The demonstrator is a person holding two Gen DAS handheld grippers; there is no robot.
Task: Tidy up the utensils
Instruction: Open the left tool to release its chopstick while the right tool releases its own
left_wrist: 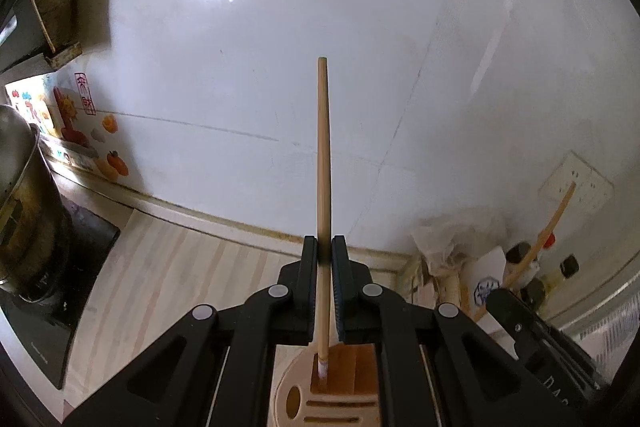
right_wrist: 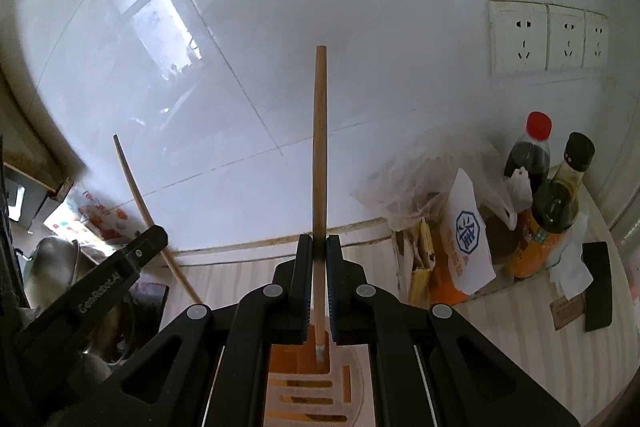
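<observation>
While over the holder (left_wrist: 332, 391) at 6 o'clock: left tongs (left_wrist: 324, 255) and right tongs (right_wrist: 319, 253) each clamped on an upright chopstick (left_wrist: 323, 147). Step: slotting. Next, likely: lower straight, then release.

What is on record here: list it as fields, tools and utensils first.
left tool: shut on chopstick, held upright
right tool: shut on second chopstick, held upright
holder: slotted, below both tools; chopstick tips over its opening
bottles: right, by wall
sockets: on wall
pot: far left
</observation>
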